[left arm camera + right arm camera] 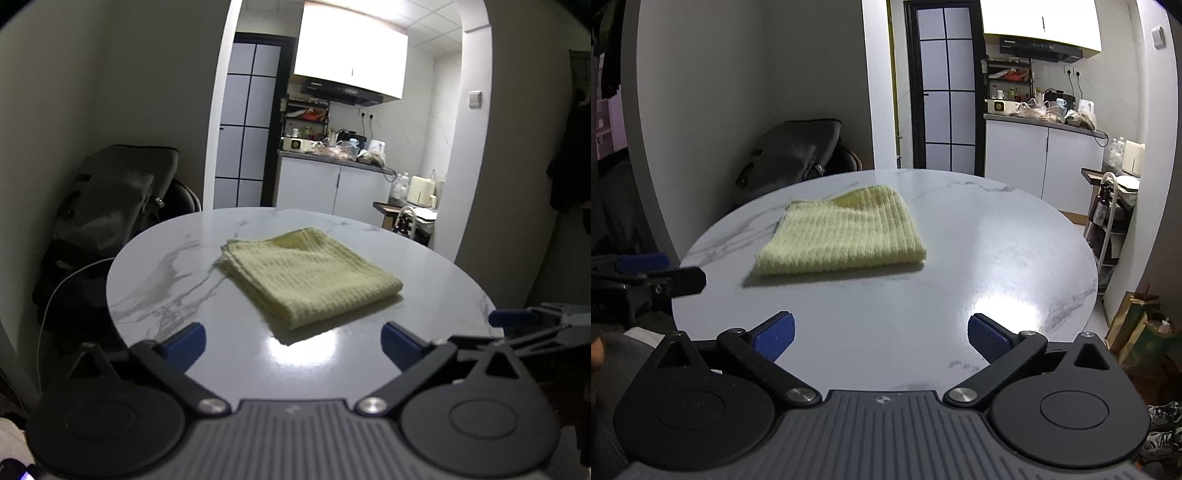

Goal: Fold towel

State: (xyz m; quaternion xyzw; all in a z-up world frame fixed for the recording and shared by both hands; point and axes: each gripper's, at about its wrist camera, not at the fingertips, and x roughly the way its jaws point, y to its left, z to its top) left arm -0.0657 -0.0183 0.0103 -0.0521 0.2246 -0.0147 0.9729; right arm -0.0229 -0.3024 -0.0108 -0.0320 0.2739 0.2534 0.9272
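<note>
A pale yellow waffle-weave towel (308,275) lies folded into a small square on the round white marble table (177,280). It also shows in the right wrist view (842,236), on the left half of the table (997,258). My left gripper (293,345) is open and empty, held above the near table edge, a short way back from the towel. My right gripper (881,338) is open and empty, above the near edge, to the right of the towel. Each gripper shows at the edge of the other's view: the right one (517,317), the left one (646,266).
A dark bag (110,199) on a chair stands behind the table at the left. A kitchen counter (332,155) with clutter is beyond the archway. A small cart with bottles (1108,214) and paper bags (1137,325) stand to the table's right.
</note>
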